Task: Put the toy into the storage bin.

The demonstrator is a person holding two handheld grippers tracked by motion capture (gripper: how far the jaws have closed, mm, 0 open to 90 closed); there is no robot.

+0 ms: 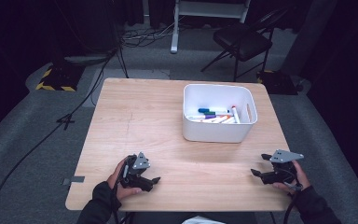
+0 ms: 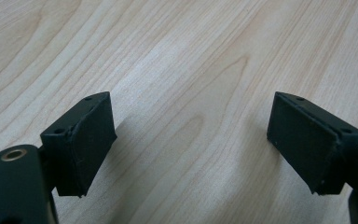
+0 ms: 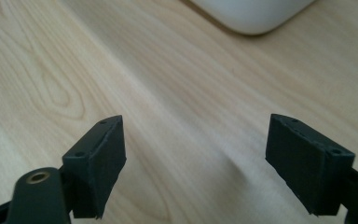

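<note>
Fingers (image 2: 86, 144) of both grippers stand apart with nothing between them, idle over bare wood: the left gripper (image 1: 142, 175) and right gripper (image 1: 271, 169) rest near the wooden table's (image 1: 144, 116) front edge, well apart from the white bin (image 1: 218, 131) holding the markers (image 1: 214, 115), apparently awaiting a reach.

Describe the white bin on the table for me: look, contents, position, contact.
The white bin is a rounded-corner rectangular tub, plastic by its look, open-topped, with a slot handle in its right end wall. It stands upright on the wooden table, toward the far right part. Inside lie several markers with blue, green, purple, orange and red caps. Neither gripper touches it; both sit near the table's near edge.
</note>
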